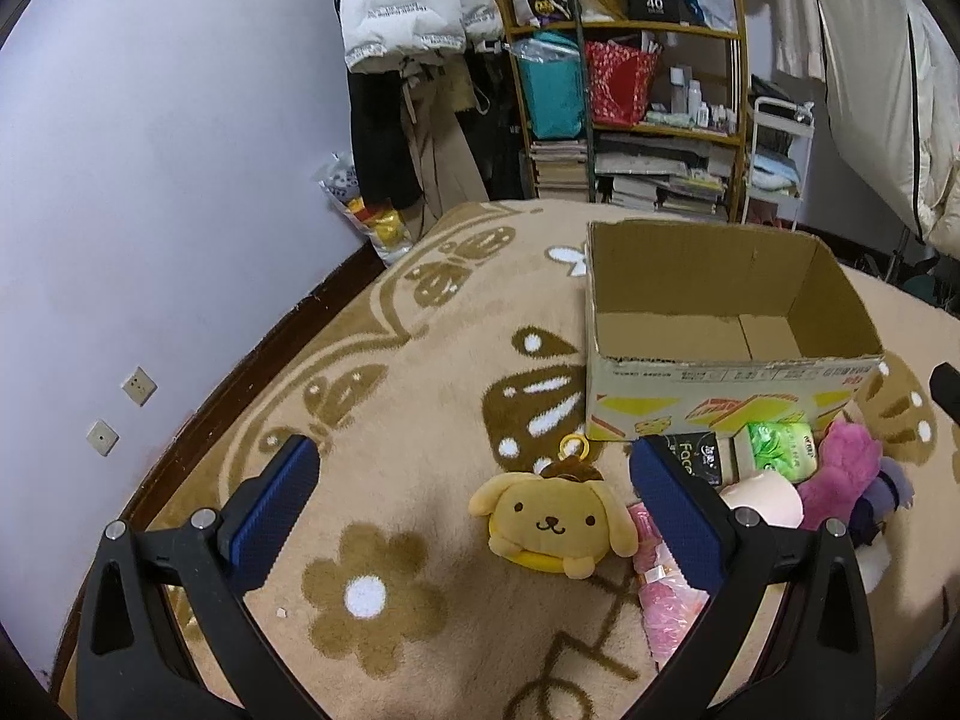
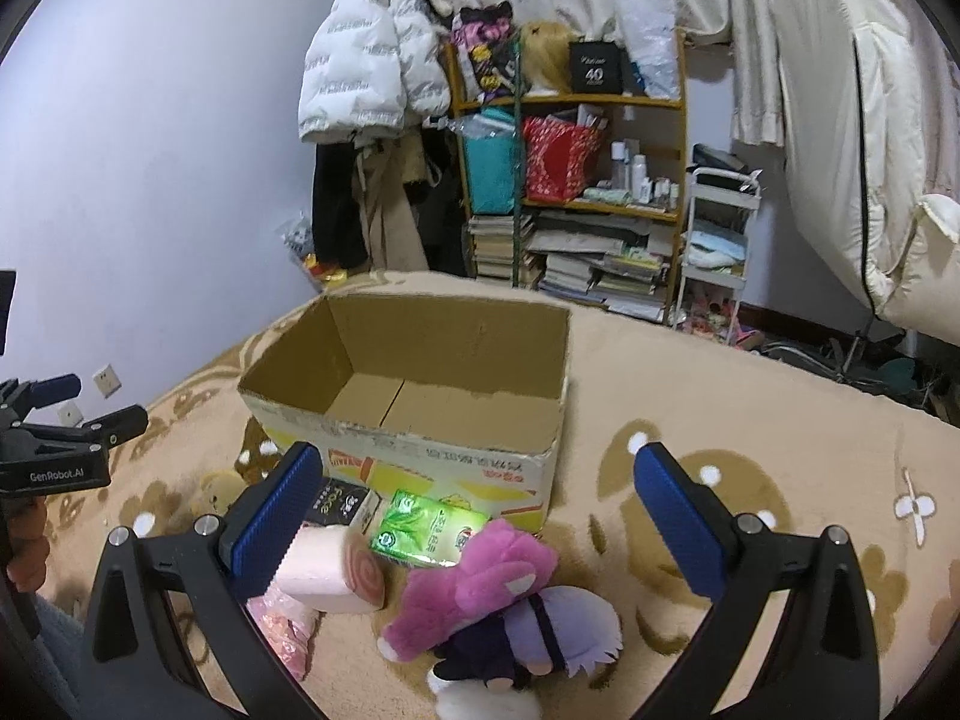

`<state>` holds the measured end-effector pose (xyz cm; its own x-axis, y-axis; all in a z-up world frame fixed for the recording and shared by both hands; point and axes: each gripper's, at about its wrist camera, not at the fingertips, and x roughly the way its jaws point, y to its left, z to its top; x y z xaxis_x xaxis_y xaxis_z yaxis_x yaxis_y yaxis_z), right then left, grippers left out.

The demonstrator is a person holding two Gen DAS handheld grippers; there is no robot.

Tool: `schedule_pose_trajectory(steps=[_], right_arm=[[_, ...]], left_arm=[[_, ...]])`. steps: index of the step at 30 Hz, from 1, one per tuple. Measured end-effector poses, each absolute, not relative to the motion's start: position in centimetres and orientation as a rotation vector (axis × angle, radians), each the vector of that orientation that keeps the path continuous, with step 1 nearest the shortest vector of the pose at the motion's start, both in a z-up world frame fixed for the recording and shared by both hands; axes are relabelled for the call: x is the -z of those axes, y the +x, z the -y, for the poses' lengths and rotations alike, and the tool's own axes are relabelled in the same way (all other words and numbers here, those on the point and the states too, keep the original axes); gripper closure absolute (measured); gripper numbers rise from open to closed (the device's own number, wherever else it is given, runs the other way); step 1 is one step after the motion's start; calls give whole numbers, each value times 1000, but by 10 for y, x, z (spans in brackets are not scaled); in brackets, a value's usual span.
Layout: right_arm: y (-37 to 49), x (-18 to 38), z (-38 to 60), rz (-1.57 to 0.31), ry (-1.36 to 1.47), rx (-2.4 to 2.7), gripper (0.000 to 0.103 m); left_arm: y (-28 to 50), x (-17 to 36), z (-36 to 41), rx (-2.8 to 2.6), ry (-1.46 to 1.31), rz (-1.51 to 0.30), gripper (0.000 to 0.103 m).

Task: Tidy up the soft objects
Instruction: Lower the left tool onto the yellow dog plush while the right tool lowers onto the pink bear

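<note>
An open, empty cardboard box (image 1: 720, 384) (image 2: 432, 456) stands on the beige patterned rug. In front of it lie a yellow dog plush (image 1: 555, 525) (image 2: 219, 489), a pink-and-purple plush (image 2: 504, 606) (image 1: 840, 474), a pink swiss-roll cushion (image 2: 336, 570) (image 1: 765, 501), a green tissue pack (image 2: 429, 528) (image 1: 777, 447), a black "Face" pack (image 2: 336, 504) (image 1: 690, 456) and a pink plastic bag (image 1: 663, 594) (image 2: 285, 630). My left gripper (image 1: 474, 492) is open above the rug, just left of the dog plush. My right gripper (image 2: 480, 510) is open over the pink plush and tissue pack.
A wooden shelf (image 1: 630, 90) with books and bags stands behind the rug. Jackets (image 1: 414, 6) hang at the wall. A white cart (image 2: 717, 252) and hanging bedding (image 2: 870, 120) are at the right. The left gripper shows at the right wrist view's left edge (image 2: 60, 438).
</note>
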<state>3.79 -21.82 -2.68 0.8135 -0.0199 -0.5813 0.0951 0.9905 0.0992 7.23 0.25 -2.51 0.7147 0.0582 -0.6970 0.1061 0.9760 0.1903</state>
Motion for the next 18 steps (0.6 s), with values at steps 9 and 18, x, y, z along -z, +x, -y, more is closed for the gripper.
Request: schedule_pose_trajectory(steps=[9,18], right_arm=[[50,49,212,-689,113,20,0],[63,70,208,-763,92,-6,0]], left_arm=[[87,46,3,28,234,-841,1],[103,68,7,32,241,-905,1]])
